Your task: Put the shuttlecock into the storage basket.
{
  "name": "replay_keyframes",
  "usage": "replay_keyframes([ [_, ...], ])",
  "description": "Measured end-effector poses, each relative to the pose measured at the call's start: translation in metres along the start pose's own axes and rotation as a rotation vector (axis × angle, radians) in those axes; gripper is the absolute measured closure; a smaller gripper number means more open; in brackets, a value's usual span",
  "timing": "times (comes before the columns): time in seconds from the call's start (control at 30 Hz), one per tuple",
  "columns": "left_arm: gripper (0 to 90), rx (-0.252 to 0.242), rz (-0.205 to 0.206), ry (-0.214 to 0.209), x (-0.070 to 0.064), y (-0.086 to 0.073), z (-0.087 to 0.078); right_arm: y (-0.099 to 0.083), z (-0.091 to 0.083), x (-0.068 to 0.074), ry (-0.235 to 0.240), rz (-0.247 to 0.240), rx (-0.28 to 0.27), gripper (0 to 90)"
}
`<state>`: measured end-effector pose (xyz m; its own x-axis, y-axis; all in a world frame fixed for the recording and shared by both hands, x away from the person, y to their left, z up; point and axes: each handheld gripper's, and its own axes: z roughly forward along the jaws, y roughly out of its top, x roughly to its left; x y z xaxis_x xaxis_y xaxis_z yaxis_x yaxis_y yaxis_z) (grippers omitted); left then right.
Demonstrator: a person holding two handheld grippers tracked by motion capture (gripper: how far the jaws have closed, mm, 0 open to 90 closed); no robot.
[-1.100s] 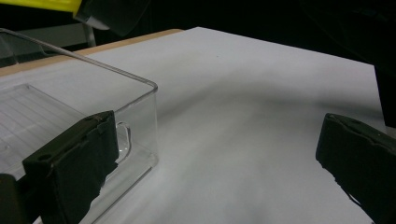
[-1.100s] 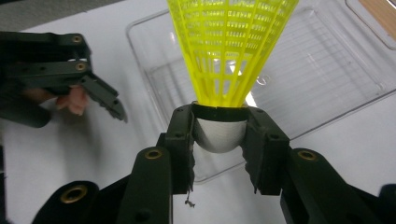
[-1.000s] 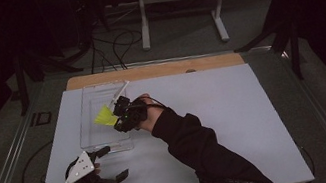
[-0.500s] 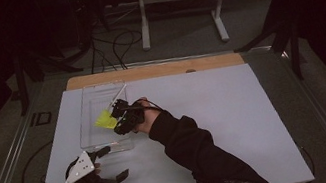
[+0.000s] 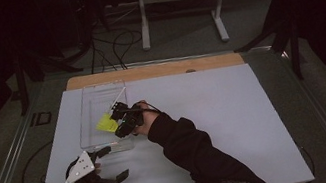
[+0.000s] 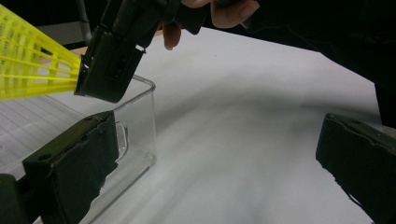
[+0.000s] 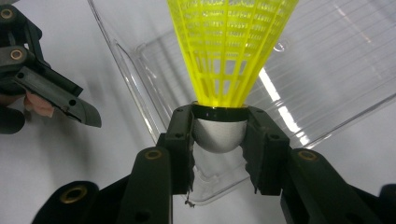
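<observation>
1. Left gripper [image 5: 106, 170] rests low on the bench [image 5: 235, 109], fingers spread wide and empty, likely waiting.
2. Right gripper [image 7: 219, 135] fingers clamp the yellow shuttlecock [image 7: 231, 46] by its cork, skirt pointing over the clear tray [image 5: 100, 100], presumably for placing.

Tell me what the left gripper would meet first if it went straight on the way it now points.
Probably the near corner of the clear container: the left gripper is open, and one of its fingers lines up with that wall, while the bare white tabletop lies between the fingers. Depth is unclear.
</observation>
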<state>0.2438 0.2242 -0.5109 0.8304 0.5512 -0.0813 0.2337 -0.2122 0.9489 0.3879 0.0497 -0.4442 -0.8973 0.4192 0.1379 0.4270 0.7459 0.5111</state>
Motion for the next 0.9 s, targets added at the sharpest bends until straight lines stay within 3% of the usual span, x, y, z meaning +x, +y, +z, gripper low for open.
replay_keyframes([
  [0.53,0.1,0.002,-0.007,-0.006,0.0,0.0,0.0,-0.001,0.008,0.001,0.014,0.008,0.029,63.0],
  [0.7,0.0,0.001,-0.007,-0.006,0.0,0.0,0.001,0.001,0.001,-0.001,0.008,0.023,-0.013,39.0],
  [0.9,0.0,0.004,-0.006,-0.007,0.0,0.0,0.001,0.002,-0.006,-0.001,-0.008,0.011,-0.034,30.6],
])
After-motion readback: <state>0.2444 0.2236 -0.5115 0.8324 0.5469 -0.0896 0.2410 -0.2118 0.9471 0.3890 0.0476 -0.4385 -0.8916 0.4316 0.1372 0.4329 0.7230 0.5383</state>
